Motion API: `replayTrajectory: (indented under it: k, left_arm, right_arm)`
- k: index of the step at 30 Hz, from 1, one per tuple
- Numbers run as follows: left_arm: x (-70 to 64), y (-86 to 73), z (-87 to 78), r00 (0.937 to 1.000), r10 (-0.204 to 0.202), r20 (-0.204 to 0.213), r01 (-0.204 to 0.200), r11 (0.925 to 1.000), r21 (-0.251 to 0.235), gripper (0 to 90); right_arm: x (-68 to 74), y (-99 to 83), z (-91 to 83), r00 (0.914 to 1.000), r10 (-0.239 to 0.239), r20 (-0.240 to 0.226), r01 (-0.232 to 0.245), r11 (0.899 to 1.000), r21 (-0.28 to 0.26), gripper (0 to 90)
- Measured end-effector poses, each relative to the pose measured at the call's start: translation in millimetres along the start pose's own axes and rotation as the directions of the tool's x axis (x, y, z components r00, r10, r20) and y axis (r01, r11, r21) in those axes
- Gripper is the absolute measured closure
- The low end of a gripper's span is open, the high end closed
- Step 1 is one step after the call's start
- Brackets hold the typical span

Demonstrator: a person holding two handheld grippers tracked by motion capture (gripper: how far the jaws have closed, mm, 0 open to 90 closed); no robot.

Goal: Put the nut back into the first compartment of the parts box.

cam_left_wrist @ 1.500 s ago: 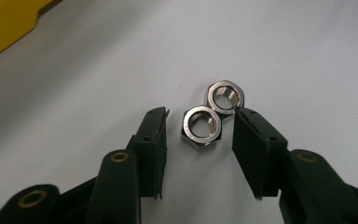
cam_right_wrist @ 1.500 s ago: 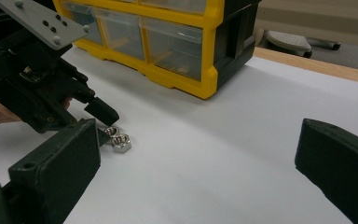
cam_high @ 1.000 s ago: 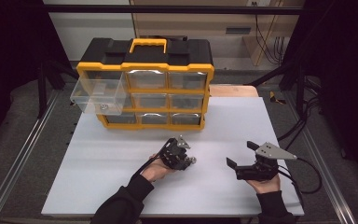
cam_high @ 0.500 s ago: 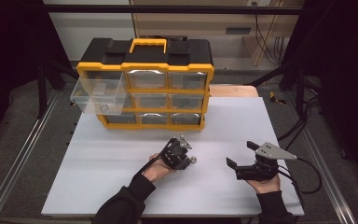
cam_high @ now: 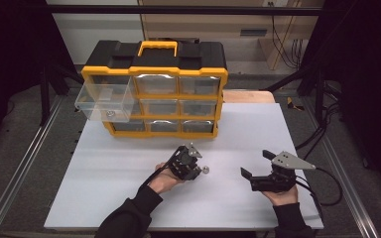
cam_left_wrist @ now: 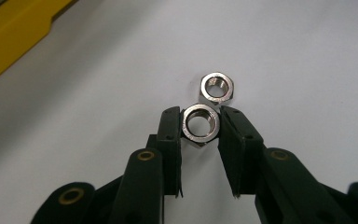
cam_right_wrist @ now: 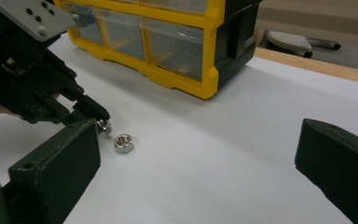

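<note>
My left gripper (cam_left_wrist: 200, 122) is shut on a steel hex nut (cam_left_wrist: 200, 124), pinched by its flats between the two black jaws low over the white table. A second hex nut (cam_left_wrist: 217, 87) lies flat on the table, touching the held one just beyond the jaw tips. In the high view the left gripper (cam_high: 194, 167) sits mid-table with the loose nut (cam_high: 205, 169) at its tip. The right gripper view shows the loose nut (cam_right_wrist: 123, 143) beside the held nut (cam_right_wrist: 103, 126). My right gripper (cam_high: 256, 162) rests open to the right, nothing between its jaws.
A yellow and black drawer organizer (cam_high: 154, 69) stands at the back of the white table (cam_high: 104, 198). Its clear top-left drawer (cam_high: 104, 101) is pulled out and holds a small metal piece (cam_high: 110, 113). A wooden board (cam_high: 248, 95) lies behind the table's right side.
The left gripper has shifted only slightly by the two nuts. The right gripper and the organizer have stayed put.
</note>
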State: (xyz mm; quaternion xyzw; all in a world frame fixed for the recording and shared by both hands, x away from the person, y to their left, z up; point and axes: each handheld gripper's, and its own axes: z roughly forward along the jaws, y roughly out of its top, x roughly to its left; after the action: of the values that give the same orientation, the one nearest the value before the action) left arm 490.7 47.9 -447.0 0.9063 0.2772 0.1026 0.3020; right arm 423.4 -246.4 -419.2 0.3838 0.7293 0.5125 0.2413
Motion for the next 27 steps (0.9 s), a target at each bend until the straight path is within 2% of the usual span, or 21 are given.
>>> replayTrajectory:
  k: [2,4,9,11,12,16,17,18,19,27]
  left_arm:
    - [0.4,0.3,-7.8,1.0,-0.002,0.005,0.002,1.0,-0.007,69.5]
    - [0.8,0.6,-14.2,0.9998,0.016,-0.015,-0.016,0.9999,-0.003,69.5]
    - [0.3,0.2,-30.4,0.9995,0.023,-0.021,-0.024,0.9995,-0.02,69.5]
    - [-0.2,0.1,-33.1,0.9997,0.016,-0.017,-0.017,0.9995,-0.028,69.5]
    - [0.7,0.1,-37.0,0.9994,0.029,-0.019,-0.029,0.9994,-0.021,69.5]
    - [-0.5,-1.4,-50.9,0.9997,0.024,-0.007,-0.024,0.9986,-0.046,69.5]
    - [0.4,-1.5,-54.1,0.9993,0.036,-0.012,-0.036,0.9985,-0.041,69.5]
    - [-0.7,-1.9,-55.6,0.9997,0.025,-0.006,-0.025,0.9983,-0.053,69.5]
    - [0.3,-2.1,-58.7,0.9991,0.04,-0.011,-0.04,0.9981,-0.046,69.5]
    - [3.0,-2.9,-78.1,0.9994,0.03,-0.018,-0.032,0.9973,-0.067,69.5]
  right_arm:
    - [0.0,-0.2,0.4,1.0,-0.002,0.001,0.002,1.0,0.001,0.5]
    - [0.0,-0.3,0.5,1.0,-0.002,0.0,0.002,1.0,0.002,0.5]
    - [-0.1,-0.3,0.7,1.0,0.0,0.0,0.0,1.0,0.003,0.5]
    - [-0.1,-0.4,0.8,1.0,-0.003,-0.001,0.003,1.0,0.005,0.5]
    - [0.1,-0.5,1.1,1.0,-0.002,0.0,0.002,1.0,0.005,0.5]
    - [0.1,-0.4,0.8,1.0,0.0,0.001,0.0,1.0,0.004,0.5]
    - [0.4,-0.2,0.6,1.0,0.005,-0.006,-0.005,1.0,0.002,0.5]
    - [0.1,-0.3,0.8,1.0,0.0,0.001,0.0,1.0,0.004,0.5]
    - [0.0,-0.4,0.9,1.0,-0.002,-0.001,0.002,1.0,0.005,0.5]
    - [0.1,-0.7,1.7,1.0,-0.003,0.001,0.002,1.0,0.01,0.5]
